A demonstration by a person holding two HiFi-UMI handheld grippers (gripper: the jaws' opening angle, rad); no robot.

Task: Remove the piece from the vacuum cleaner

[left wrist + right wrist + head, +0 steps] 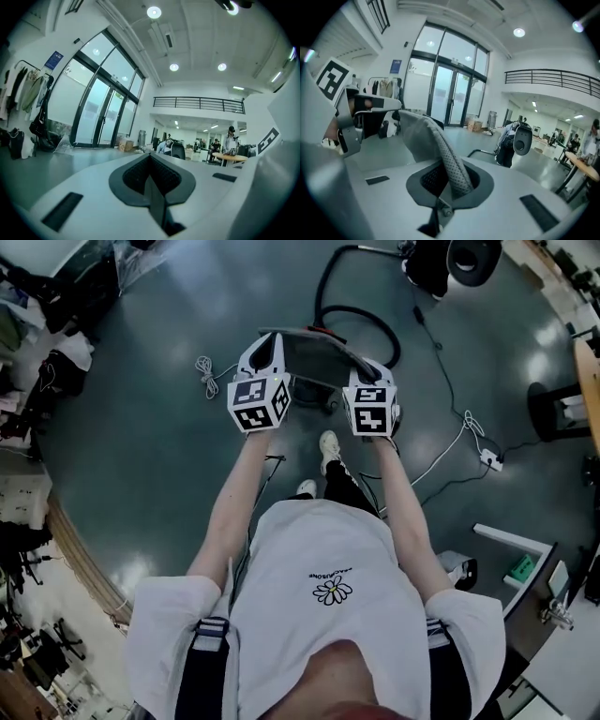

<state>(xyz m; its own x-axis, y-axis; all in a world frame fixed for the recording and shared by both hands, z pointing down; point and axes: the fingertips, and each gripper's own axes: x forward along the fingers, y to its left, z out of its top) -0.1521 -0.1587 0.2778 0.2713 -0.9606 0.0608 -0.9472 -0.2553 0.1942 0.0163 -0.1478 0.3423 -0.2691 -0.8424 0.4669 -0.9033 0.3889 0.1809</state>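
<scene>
Now up between both hands: piece [314, 357] clenched in right gripper [370, 376], seemingly nipped by its thin edge in left gripper [267, 352], over hose [361, 315]. Best carried level, both grips firm.

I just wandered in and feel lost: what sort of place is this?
Probably a large open workshop or office hall: tall glass doors, a balcony railing overhead, people around a table, and cables trailing over the polished floor.
</scene>
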